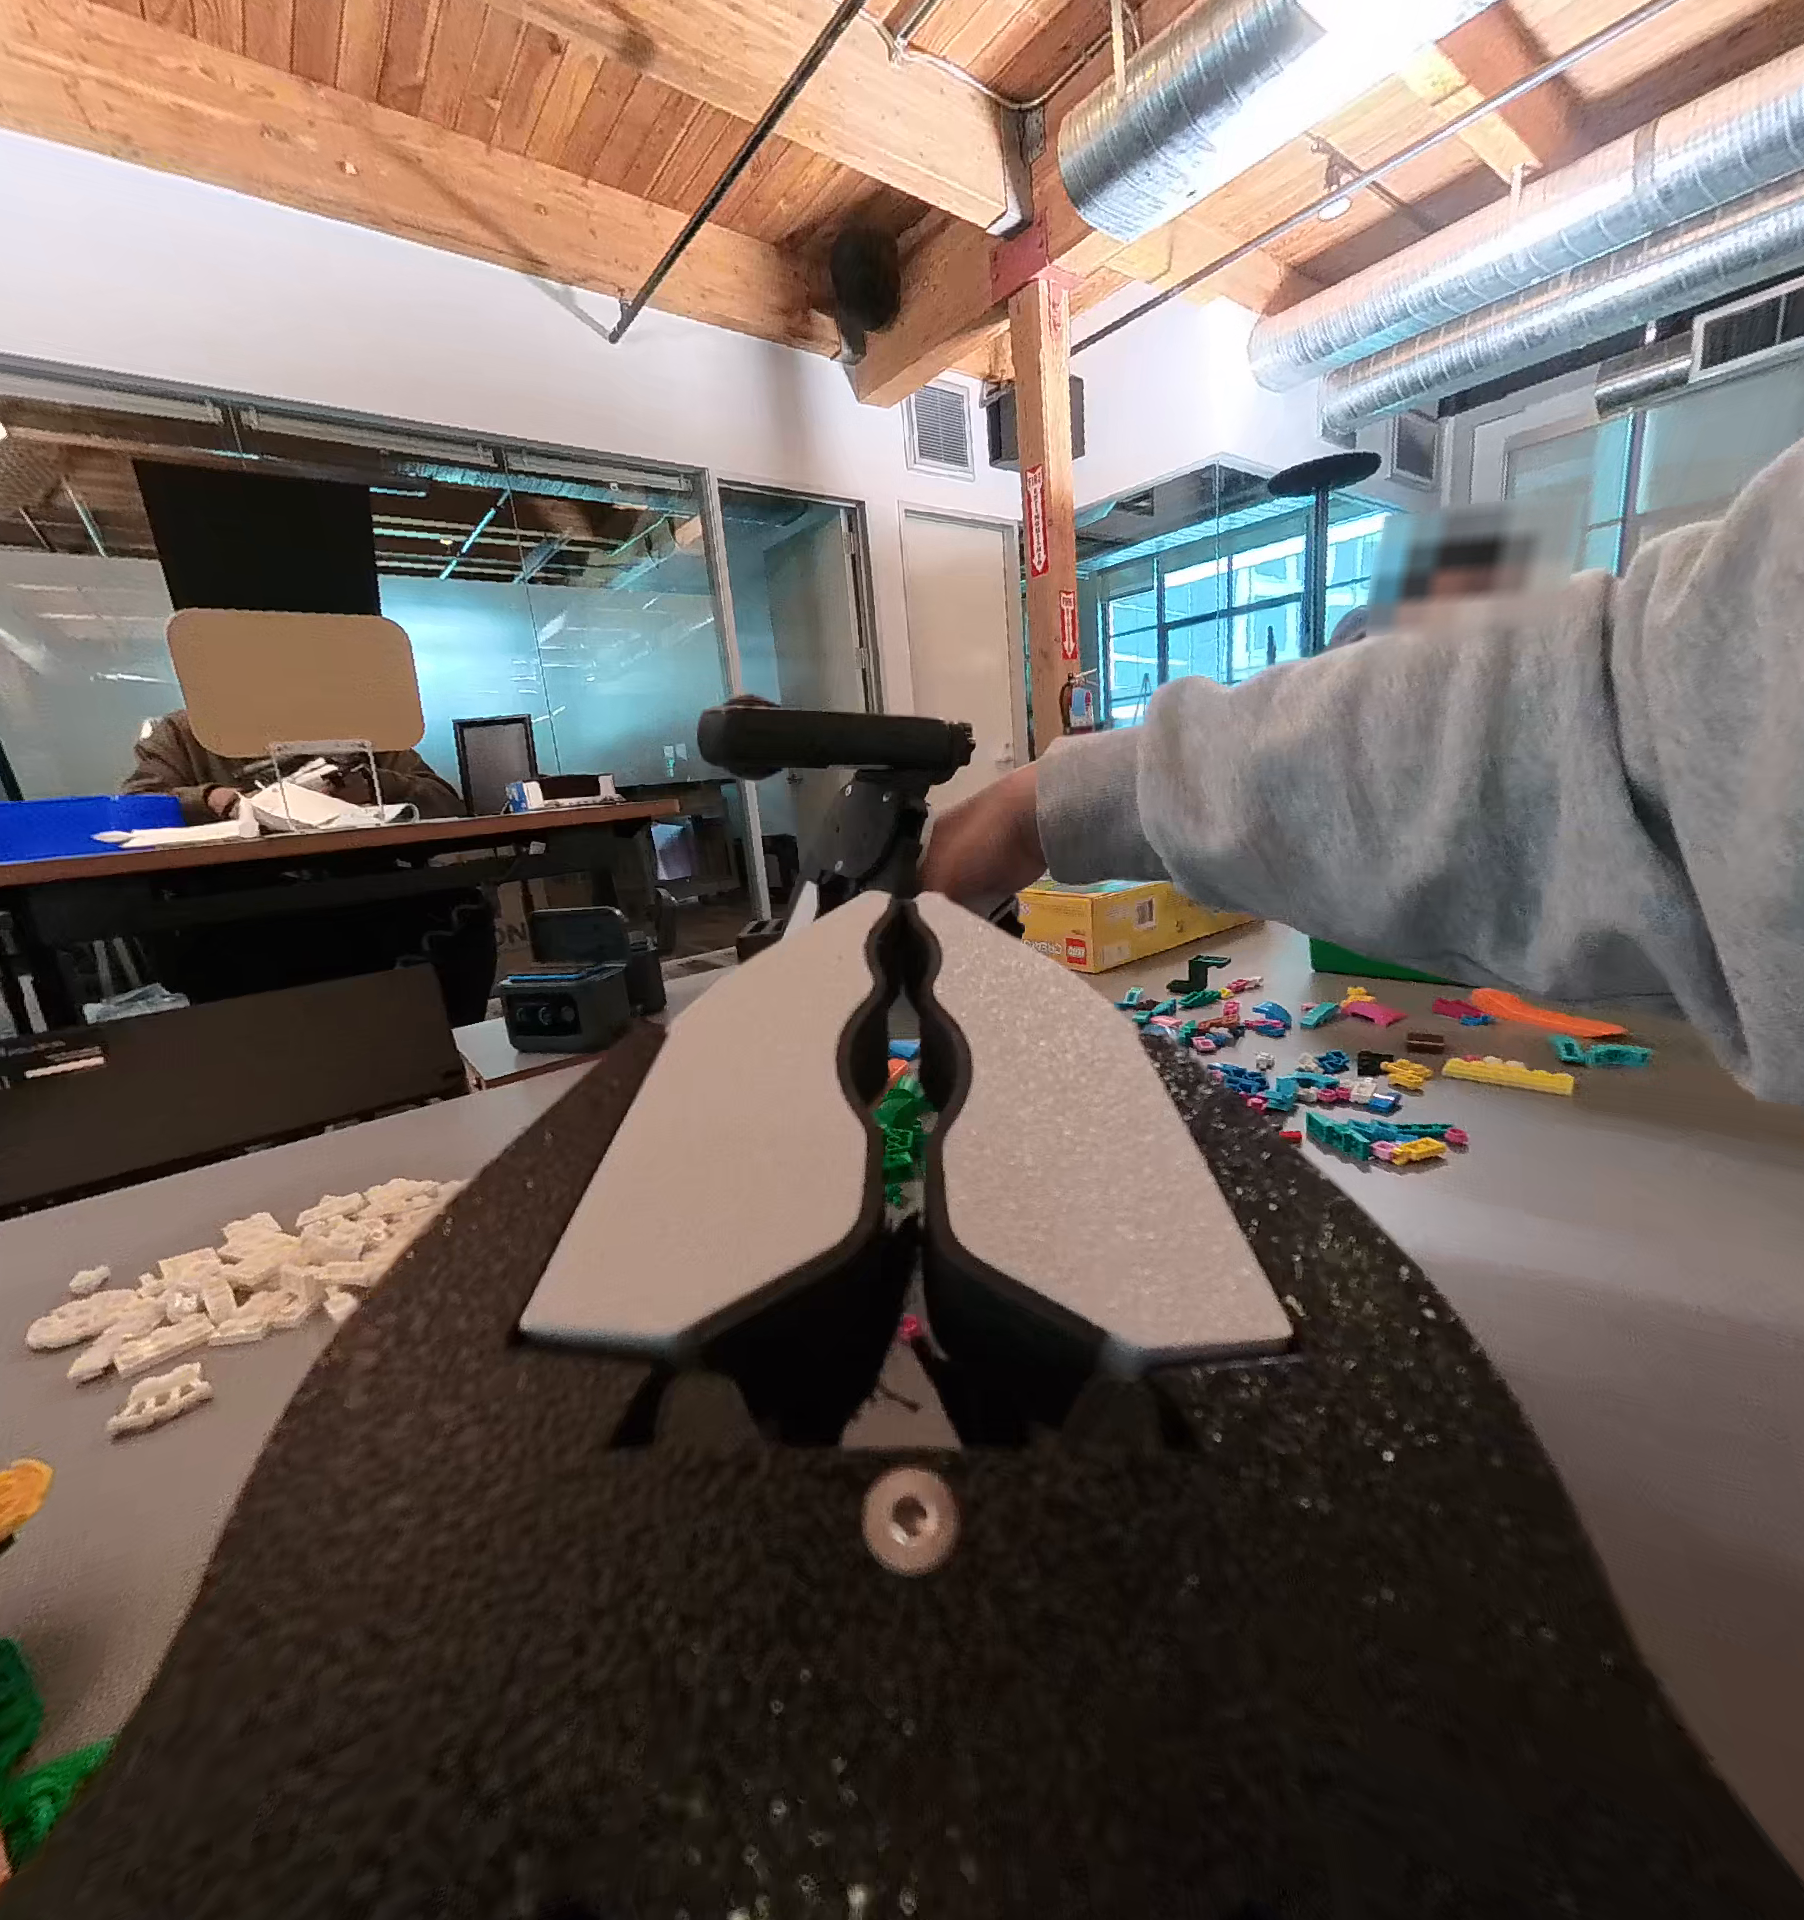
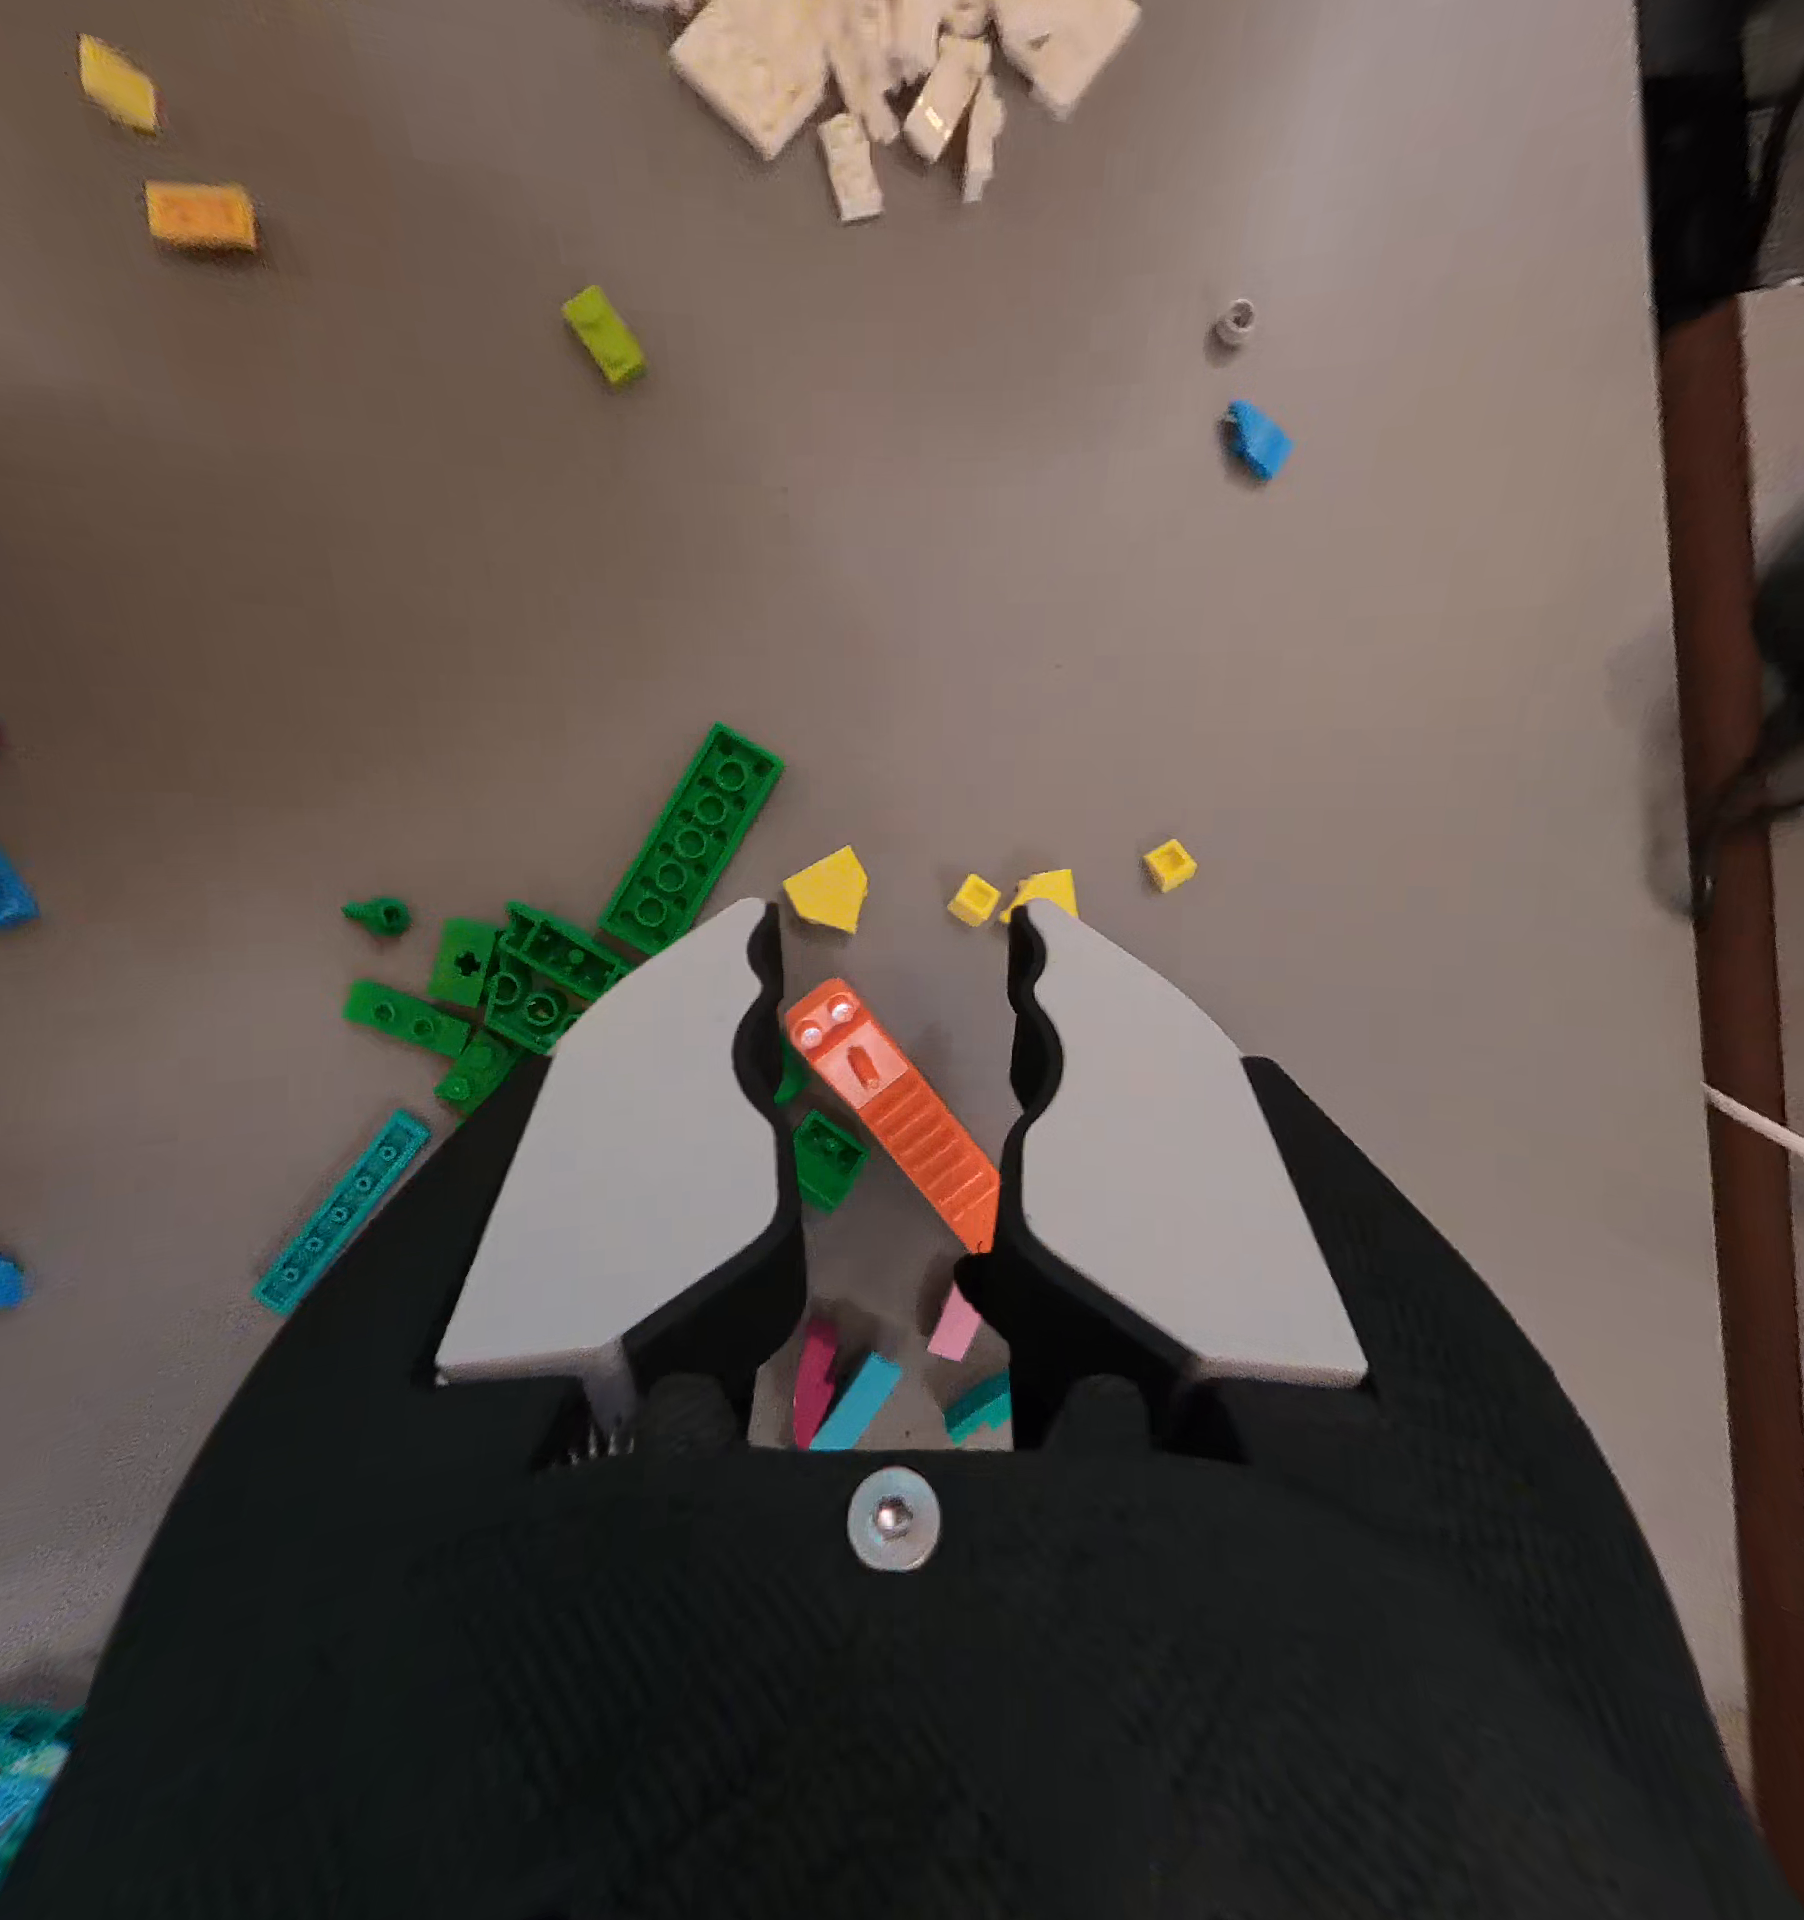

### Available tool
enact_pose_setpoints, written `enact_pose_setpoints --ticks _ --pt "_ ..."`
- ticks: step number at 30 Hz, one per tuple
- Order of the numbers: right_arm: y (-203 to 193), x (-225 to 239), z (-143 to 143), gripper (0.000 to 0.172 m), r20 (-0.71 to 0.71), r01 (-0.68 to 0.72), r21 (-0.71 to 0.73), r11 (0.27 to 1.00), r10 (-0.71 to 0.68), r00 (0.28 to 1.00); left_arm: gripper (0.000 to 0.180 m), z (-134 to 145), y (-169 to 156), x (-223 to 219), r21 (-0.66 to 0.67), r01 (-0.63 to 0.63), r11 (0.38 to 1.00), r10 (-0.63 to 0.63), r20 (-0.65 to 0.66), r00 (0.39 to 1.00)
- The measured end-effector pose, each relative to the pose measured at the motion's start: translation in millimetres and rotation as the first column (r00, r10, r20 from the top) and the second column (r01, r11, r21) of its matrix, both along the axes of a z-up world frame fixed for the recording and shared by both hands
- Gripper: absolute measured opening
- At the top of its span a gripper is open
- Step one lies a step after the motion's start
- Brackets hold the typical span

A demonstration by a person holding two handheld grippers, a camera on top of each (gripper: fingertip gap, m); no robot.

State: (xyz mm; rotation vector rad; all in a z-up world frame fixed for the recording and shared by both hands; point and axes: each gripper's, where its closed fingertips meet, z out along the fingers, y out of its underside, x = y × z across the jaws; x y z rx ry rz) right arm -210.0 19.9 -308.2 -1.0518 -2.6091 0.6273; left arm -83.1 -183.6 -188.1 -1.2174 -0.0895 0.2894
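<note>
The orange brick separator (image 2: 893, 1107) lies flat on the grey table (image 2: 981, 582), slantwise between the spread fingers of my right tool (image 2: 893, 920); neither pad presses it. I judge it light, rigid plastic, smooth-faced, best pinched across its ribbed long edges. It is wedge-shaped with two studs at the wider end. A small green piece (image 2: 827, 1155) lies just beside it; yellow bits (image 2: 827, 885) sit near the fingertips. My left tool (image 1: 906, 909) is pressed together, holding nothing visible.
</note>
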Motion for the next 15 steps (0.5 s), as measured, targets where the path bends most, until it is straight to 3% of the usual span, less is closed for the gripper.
enact_pose_setpoints --ticks 4,7,15 --pt "3 0 -11 0.053 0.07 0.036 0.001 0.999 -0.036 0.997 0.0 -1 0 -2 0.004 0.012 1.0 -0.012 0.029 1.0" --pt "3 -3 -17 0.054 0.103 0.052 -0.007 0.999 -0.051 0.993 0.0 -2 0 -2 0.001 0.015 1.0 -0.015 0.028 1.0" --pt "7 -17 -21 0.028 0.128 0.003 0.054 0.999 -0.01 0.992 0.0 -4 6 9 -0.043 0.023 0.999 -0.025 -0.051 0.998"
